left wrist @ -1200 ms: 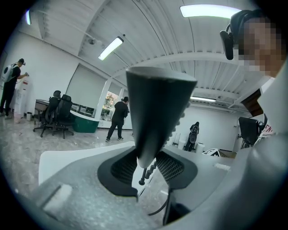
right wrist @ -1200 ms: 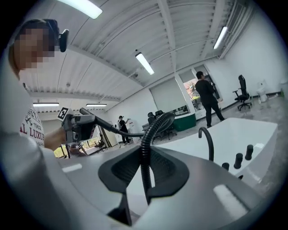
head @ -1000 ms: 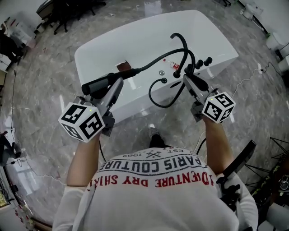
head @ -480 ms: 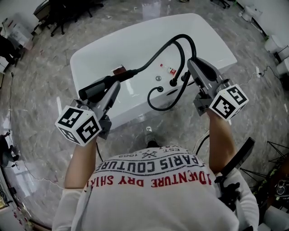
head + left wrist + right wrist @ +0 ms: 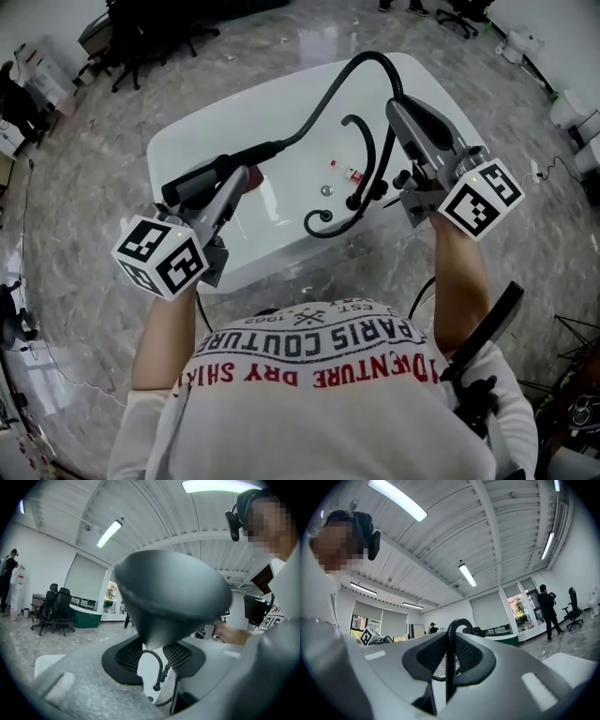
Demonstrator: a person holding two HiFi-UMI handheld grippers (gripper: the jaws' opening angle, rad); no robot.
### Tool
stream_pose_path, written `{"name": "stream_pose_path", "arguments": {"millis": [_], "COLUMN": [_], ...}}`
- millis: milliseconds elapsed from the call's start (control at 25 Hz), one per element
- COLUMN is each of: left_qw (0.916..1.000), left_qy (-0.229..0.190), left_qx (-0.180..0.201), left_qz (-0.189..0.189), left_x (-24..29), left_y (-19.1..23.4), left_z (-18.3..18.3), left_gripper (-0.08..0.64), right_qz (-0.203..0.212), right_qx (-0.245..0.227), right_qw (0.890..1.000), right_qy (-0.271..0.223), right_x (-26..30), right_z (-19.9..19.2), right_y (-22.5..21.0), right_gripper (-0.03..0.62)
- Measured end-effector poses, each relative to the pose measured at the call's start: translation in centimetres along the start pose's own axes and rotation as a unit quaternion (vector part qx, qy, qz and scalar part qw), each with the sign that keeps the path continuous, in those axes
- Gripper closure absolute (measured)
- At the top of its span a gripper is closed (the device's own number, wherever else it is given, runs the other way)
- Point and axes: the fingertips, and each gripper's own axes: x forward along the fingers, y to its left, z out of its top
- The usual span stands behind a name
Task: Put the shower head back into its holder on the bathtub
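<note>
The left gripper (image 5: pixel 240 178) has its jaws closed on the dark shower head (image 5: pixel 202 181), which lies roughly level in the air over the near left corner of the white bathtub (image 5: pixel 272 103), clear of its rim. In the left gripper view the shower head (image 5: pixel 173 590) fills the space ahead, its neck pinched between the two pads of the left gripper (image 5: pixel 153 656). From the handle the black ribbed hose (image 5: pixel 328 89) rises in a high arc across the bathtub to the right gripper (image 5: pixel 401 111), held raised over the near right edge. There the narrowly parted jaws of the right gripper (image 5: pixel 449 660) clamp the hose (image 5: pixel 450 639), which stands upright between the pads. Past that grip the hose drops in loops to the dark tap knobs (image 5: pixel 403 176) on the near rim. Grey marble floor (image 5: pixel 94 141) surrounds the bathtub
</note>
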Motion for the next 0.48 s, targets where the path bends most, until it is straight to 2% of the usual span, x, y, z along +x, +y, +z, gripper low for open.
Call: {"name": "stream_pose_path", "arguments": {"millis": [200, 480], "left_qw": [0.9997, 0.9988], "left_qy": [-0.007, -0.015], "left_qx": [0.018, 0.024], "left_qz": [-0.015, -0.040], "left_x": [1.0, 3.2], "left_y": [-0.4, -0.4], "left_z": [1.5, 3.4], "left_gripper": [0.424, 0.424], "right_qz": [0.004, -0.001], "right_qx": [-0.026, -0.057], "right_qw": [1.000, 0.998], "right_qy": [-0.016, -0.028], "right_x": [0.9, 2.1], "right_z": [2.5, 5.9], "right_y": [0.1, -0.5], "right_gripper": [0.529, 0.529]}}
